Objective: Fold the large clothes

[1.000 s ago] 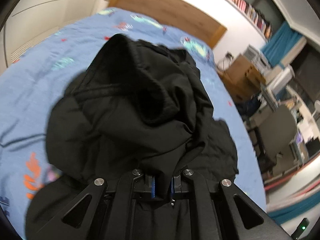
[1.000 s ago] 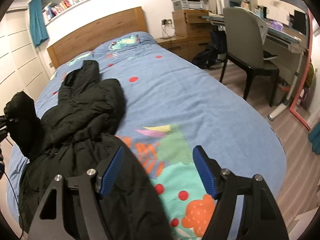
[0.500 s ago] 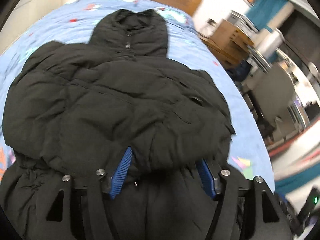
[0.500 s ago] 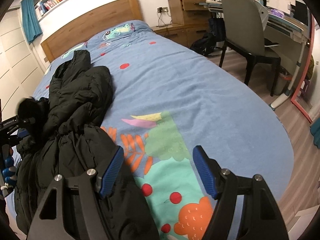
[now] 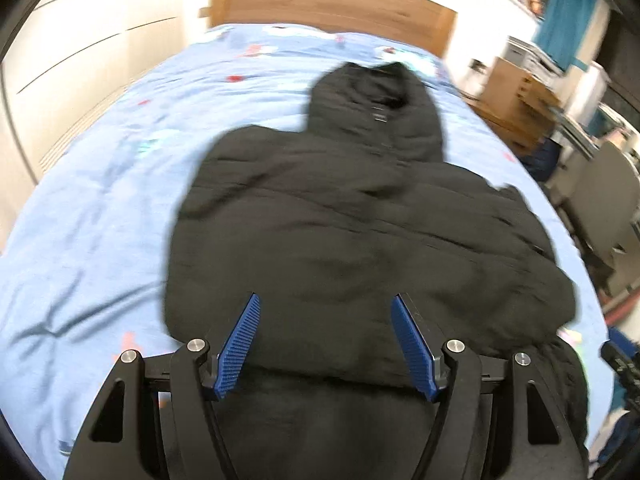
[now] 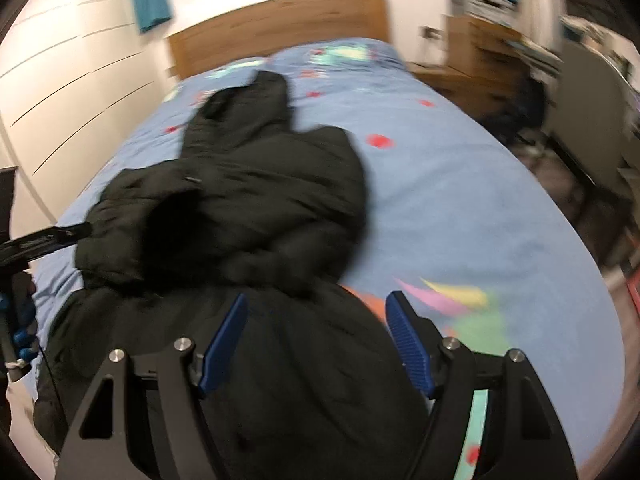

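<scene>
A black puffy hooded jacket [image 5: 360, 232] lies on the blue patterned bed [image 5: 100, 208], hood toward the headboard, a sleeve folded across its body. My left gripper [image 5: 325, 344] is open and empty above the jacket's lower half. My right gripper [image 6: 314, 344] is open and empty over the jacket's [image 6: 248, 208] hem near the bed's [image 6: 460, 200] foot. The left gripper's side shows at the left edge of the right wrist view [image 6: 44, 236]. Both views are blurred.
A wooden headboard [image 5: 332, 0] stands at the far end. A pale wardrobe wall [image 5: 80, 52] runs along the left. A wooden nightstand [image 5: 516, 100], a grey chair [image 5: 600, 200] and a desk stand to the right of the bed.
My left gripper let go of the sleeve, opened and drew back; the sleeve now lies across the jacket. My right gripper swung left over the jacket's hem, still open.
</scene>
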`<action>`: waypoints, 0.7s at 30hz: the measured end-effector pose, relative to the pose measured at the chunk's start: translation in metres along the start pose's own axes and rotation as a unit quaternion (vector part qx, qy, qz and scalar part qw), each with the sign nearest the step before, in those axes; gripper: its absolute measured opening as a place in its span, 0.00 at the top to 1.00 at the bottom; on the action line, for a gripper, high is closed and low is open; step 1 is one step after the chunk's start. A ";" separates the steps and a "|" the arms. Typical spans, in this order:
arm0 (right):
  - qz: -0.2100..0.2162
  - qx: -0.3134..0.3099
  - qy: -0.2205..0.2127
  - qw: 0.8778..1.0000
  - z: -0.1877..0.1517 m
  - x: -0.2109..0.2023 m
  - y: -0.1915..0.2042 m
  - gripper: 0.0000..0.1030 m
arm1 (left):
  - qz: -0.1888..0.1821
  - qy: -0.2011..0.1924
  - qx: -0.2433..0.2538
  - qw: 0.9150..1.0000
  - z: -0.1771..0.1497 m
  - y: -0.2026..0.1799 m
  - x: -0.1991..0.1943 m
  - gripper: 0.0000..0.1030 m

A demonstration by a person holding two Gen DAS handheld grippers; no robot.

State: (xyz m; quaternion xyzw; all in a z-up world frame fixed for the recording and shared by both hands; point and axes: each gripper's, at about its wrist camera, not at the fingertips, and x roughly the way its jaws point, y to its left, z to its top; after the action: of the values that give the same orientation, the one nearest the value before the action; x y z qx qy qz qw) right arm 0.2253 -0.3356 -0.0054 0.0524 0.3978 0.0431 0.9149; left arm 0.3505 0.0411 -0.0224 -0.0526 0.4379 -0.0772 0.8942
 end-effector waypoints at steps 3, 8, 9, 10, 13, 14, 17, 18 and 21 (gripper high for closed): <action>0.029 -0.034 -0.014 0.999 0.027 0.015 0.039 0.32 | 0.018 -0.006 -0.013 1.000 0.012 0.022 0.008 0.35; 0.059 -0.086 -0.020 0.994 0.060 0.050 0.097 0.32 | 0.042 -0.010 -0.020 0.999 0.026 0.042 0.026 0.35; 0.058 -0.093 -0.018 0.994 0.063 0.059 0.104 0.32 | 0.045 -0.009 -0.018 0.999 0.027 0.044 0.029 0.35; 0.056 -0.098 -0.015 0.993 0.065 0.067 0.108 0.32 | 0.047 -0.008 -0.017 0.999 0.027 0.045 0.034 0.35; 0.047 -0.110 -0.002 0.993 0.063 0.094 0.117 0.32 | 0.051 -0.008 -0.011 0.999 0.020 0.041 0.045 0.35; 0.042 -0.116 0.003 0.992 0.061 0.101 0.118 0.32 | 0.054 -0.009 -0.007 0.998 0.016 0.038 0.049 0.34; 0.024 -0.131 0.024 0.991 0.051 0.124 0.116 0.32 | 0.056 -0.005 0.003 0.998 0.006 0.034 0.058 0.32; 0.024 -0.130 0.028 0.991 0.048 0.127 0.113 0.32 | 0.057 -0.003 0.006 0.998 0.002 0.032 0.061 0.32; 0.025 -0.128 0.042 0.991 0.036 0.137 0.102 0.32 | 0.058 0.002 0.018 0.998 -0.009 0.026 0.066 0.32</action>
State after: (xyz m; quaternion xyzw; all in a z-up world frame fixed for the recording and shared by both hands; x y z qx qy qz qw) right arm 0.3415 -0.2207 -0.0668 -0.0564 0.4256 0.1189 0.8953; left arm 0.3852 0.0542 -0.0832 -0.0112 0.4407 -0.0334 0.8970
